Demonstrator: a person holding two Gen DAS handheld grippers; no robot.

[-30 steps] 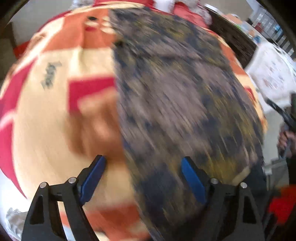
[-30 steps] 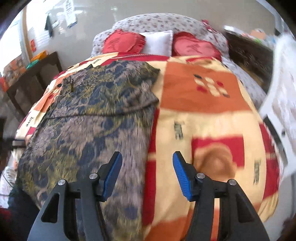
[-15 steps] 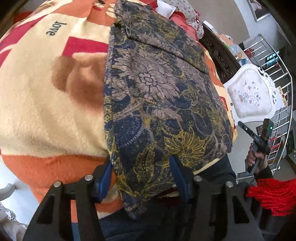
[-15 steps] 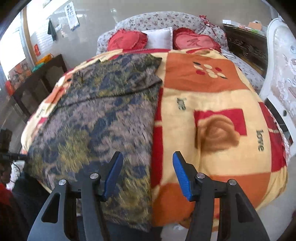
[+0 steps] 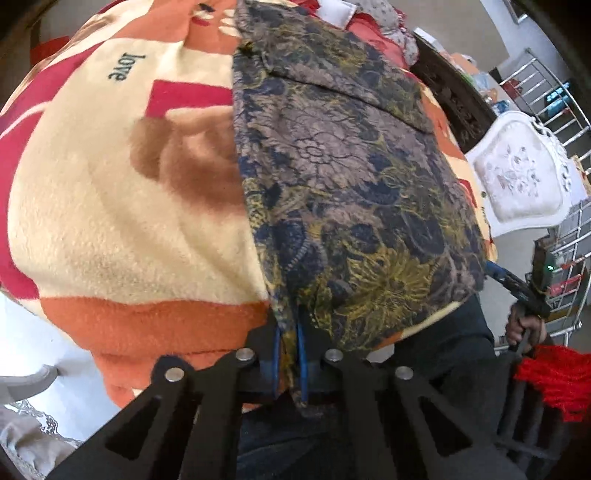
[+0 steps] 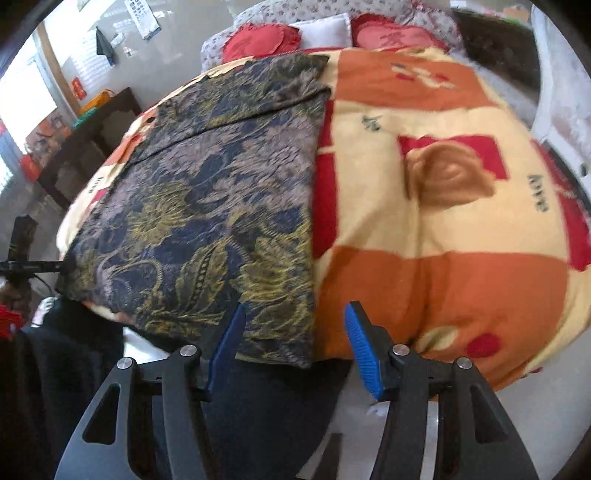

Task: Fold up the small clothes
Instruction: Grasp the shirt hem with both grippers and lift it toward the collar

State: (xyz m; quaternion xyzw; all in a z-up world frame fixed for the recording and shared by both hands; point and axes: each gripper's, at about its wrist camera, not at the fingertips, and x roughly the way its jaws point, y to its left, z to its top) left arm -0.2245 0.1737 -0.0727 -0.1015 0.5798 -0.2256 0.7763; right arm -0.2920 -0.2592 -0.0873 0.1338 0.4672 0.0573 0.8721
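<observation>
A dark floral garment (image 5: 343,177), blue, grey and gold, lies spread lengthwise on a bed blanket (image 5: 110,206). My left gripper (image 5: 288,365) is shut on the garment's near left hem corner, which hangs over the bed's front edge. In the right wrist view the garment (image 6: 214,192) covers the bed's left half. My right gripper (image 6: 295,332) is open, its blue pads on either side of the garment's near right corner, not closed on it. The right gripper also shows far right in the left wrist view (image 5: 517,284).
The blanket (image 6: 443,221) is cream, orange and red with "love" print. Red and white pillows (image 6: 325,33) sit at the headboard. A white ornate chair (image 5: 517,181) and a metal rack stand right of the bed; a dark wooden table (image 6: 88,147) stands to the left.
Both grippers have drawn back to the bed's near edge. My left gripper, open before, has closed on the garment's left hem corner. My right gripper stayed open and dropped toward the right corner.
</observation>
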